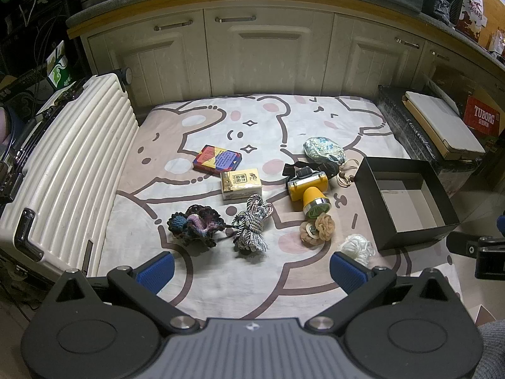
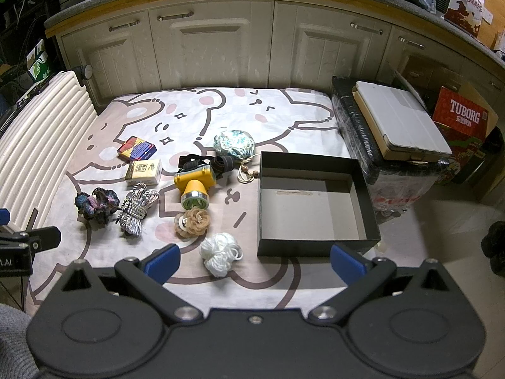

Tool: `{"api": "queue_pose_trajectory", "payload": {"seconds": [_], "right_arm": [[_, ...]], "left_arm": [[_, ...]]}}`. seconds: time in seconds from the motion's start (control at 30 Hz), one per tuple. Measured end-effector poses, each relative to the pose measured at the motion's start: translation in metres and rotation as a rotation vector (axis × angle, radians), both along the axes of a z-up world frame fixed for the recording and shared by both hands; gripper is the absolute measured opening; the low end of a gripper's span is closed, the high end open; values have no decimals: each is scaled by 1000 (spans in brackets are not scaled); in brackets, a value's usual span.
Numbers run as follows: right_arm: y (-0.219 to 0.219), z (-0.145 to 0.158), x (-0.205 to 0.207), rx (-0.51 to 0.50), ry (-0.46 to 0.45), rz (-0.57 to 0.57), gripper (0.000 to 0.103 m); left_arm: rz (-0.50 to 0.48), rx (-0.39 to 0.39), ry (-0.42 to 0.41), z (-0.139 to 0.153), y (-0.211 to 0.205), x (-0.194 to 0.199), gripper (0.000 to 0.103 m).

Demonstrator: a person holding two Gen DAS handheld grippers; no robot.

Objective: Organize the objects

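An empty black box [image 2: 315, 202] sits on the bear-print blanket [image 2: 284, 107], right of several loose items: white yarn [image 2: 221, 252], a beige fabric flower [image 2: 193, 221], a yellow headlamp [image 2: 194, 183], a floral pouch [image 2: 233, 143], a rope bundle [image 2: 137, 208], a dark crochet piece [image 2: 96, 205], a tissue pack [image 2: 143, 172] and a colourful card box [image 2: 136, 148]. My right gripper [image 2: 254, 263] is open and empty, hovering near the yarn and the box's front edge. My left gripper [image 1: 251, 271] is open and empty, in front of the rope bundle [image 1: 252, 224] and crochet piece [image 1: 195, 225].
A cream ribbed suitcase [image 1: 69, 170] lies along the blanket's left side. White cabinets [image 2: 214, 47] stand behind. A black wrapped crate [image 2: 378, 158] with a white tablet case [image 2: 401, 120] is at the right, beside a red Tuborg carton [image 2: 464, 117].
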State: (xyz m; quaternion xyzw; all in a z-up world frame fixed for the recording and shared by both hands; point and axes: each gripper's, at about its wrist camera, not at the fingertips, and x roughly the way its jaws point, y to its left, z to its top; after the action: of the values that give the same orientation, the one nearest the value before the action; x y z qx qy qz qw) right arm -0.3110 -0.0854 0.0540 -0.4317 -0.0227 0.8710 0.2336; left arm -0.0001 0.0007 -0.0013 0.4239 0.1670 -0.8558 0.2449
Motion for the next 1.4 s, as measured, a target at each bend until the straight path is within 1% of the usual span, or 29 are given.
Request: {"api": "queue_pose_trajectory", "payload": {"seconds": [1.4], "right_arm": [[3,0,0,-8,2,-347,103]], "left_arm": [[-125,5,7,-1,-1,1,103]]}}
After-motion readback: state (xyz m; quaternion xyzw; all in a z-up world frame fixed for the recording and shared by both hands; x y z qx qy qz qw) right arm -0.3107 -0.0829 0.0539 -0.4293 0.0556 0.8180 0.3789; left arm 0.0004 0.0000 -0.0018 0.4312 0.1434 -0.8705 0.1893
